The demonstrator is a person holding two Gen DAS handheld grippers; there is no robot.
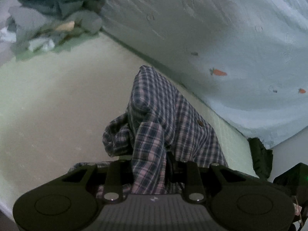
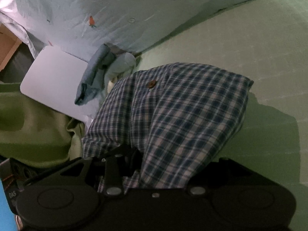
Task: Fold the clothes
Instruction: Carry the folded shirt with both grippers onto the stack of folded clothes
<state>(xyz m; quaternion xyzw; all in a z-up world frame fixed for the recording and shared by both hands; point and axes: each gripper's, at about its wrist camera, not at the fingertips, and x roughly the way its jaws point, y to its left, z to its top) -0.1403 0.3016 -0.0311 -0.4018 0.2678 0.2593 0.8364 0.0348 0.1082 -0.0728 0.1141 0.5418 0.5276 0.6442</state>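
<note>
Both grippers look clamped on the plaid shirt: left gripper has a bunched edge running between its fingers, right gripper has cloth draped over it. The shirt hangs up off the green bed, near the blue sheet. I'd pull the held edges apart evenly so it lies flat, well away from the clothes pile far left.
</note>
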